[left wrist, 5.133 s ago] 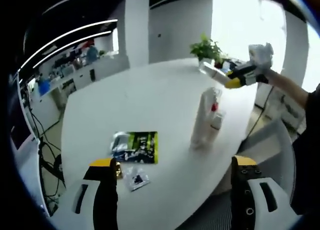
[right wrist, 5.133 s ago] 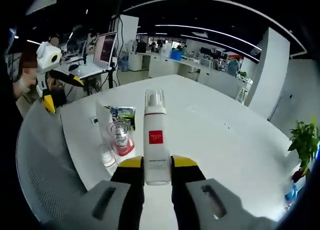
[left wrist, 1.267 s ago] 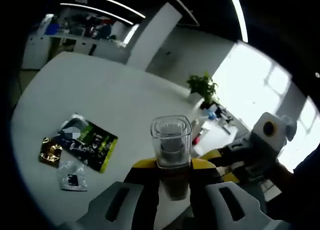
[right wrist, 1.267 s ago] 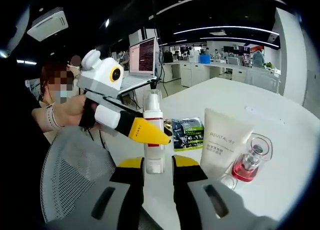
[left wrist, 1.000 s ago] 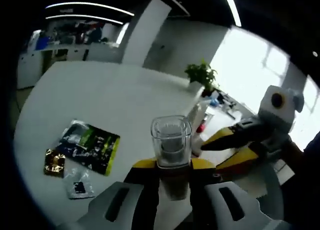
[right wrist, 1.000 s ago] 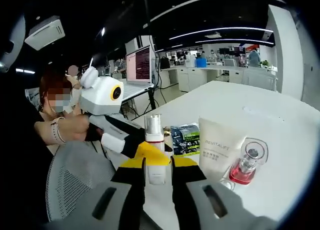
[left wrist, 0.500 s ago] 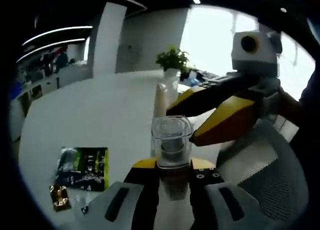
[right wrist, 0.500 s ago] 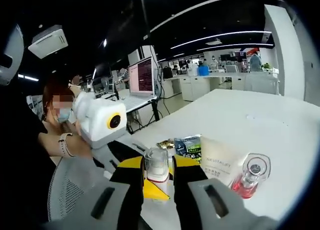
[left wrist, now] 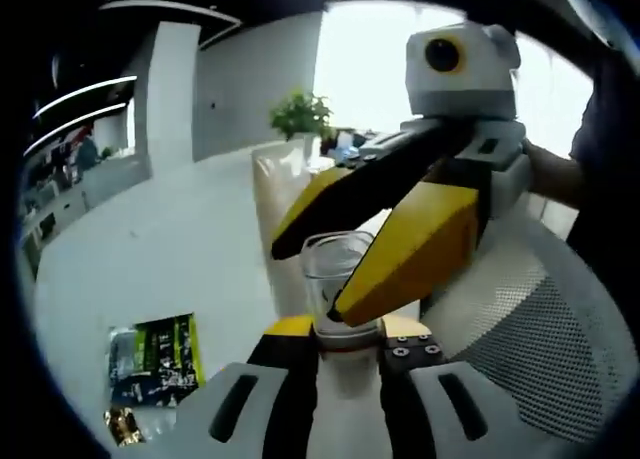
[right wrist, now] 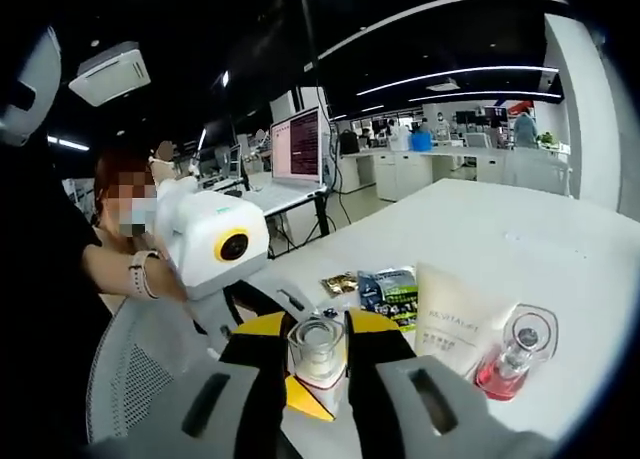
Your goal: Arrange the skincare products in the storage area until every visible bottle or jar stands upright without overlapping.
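White tabletop (right wrist: 520, 229) stretches away through an open office, with desks, a lit laptop screen (right wrist: 303, 144) and ceiling light strips far behind. Seen from the right gripper view, the right gripper (right wrist: 316, 341) is clenched on a pump bottle (right wrist: 316, 351) with a clear cap and a red band under it, held upright between the yellow-tipped jaws at the near edge of the table. Just right of it stands a white tube (right wrist: 452, 329) printed with lettering, and touching or just beside the tube on its right sits a clear glass bottle with red liquid (right wrist: 514, 357), upright. Beyond the tube lie a green and black sachet (right wrist: 392, 289) and a small gold packet (right wrist: 339, 283), flat on the table. The left gripper (right wrist: 268, 351) comes in from the left, held by a person's hand (right wrist: 160, 279), its jaws reaching in right behind and under the pump bottle. From the left gripper view, the left gripper (left wrist: 345, 331) has its jaws closed on the same bottle's clear cap (left wrist: 333, 269), while the big yellow and black jaws of the right gripper (left wrist: 385, 244) cross just over the cap from the right. A potted plant (left wrist: 298, 117) stands at the far end of the table, the sachet (left wrist: 155, 359) lies low on the left, and a mesh chair back (left wrist: 530, 329) sits to the right.
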